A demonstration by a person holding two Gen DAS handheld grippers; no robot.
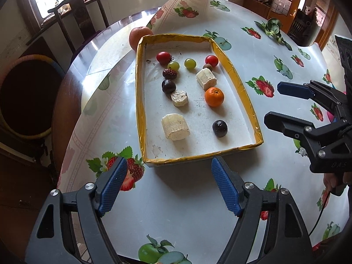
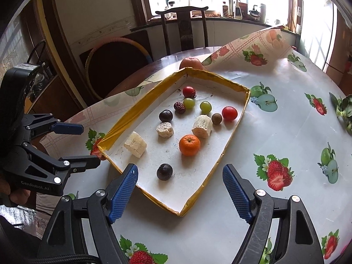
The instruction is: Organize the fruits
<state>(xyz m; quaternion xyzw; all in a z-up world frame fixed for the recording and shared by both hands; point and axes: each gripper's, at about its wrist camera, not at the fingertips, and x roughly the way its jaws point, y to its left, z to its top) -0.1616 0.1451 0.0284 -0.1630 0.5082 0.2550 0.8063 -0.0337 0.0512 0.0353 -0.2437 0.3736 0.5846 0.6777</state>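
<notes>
tray: shallow white cardboard tray with a yellow taped rim (image 1: 228,66), sitting on the round table's glossy fruit-print tablecloth (image 1: 176,209), and all the small stuff is inside it

left column in the tray, far to near (left wrist view): red cherry tomato (image 1: 163,57), green grape (image 1: 174,65), wrinkly dark red jujube (image 1: 169,74), dark purple round fruit (image 1: 168,86), short pale cut chunk (image 1: 179,98), bigger pale cut chunk (image 1: 175,126)

right column, far to near: second green grape (image 1: 190,63), second red cherry tomato (image 1: 211,60), small brown round fruit (image 1: 207,66) touching the tomato, pale cut chunk (image 1: 206,79), orange mandarin (image 1: 214,96), another dark purple fruit (image 1: 219,128) sitting alone near the near rim

outside the tray: big reddish apple (image 1: 140,37), on the bare table right behind the far left corner

left gripper (image 1: 169,186): blue-padded jaws spread wide, nothing between them, hanging just short of the tray's near rim

right gripper (image 2: 180,194): also wide, nothing between the pads, over the near corner of the tray

extras: dark wooden chair (image 2: 184,25) at the far side, far edge of the tablecloth curled up, leafy green thing (image 1: 272,27) far right on the table
</notes>
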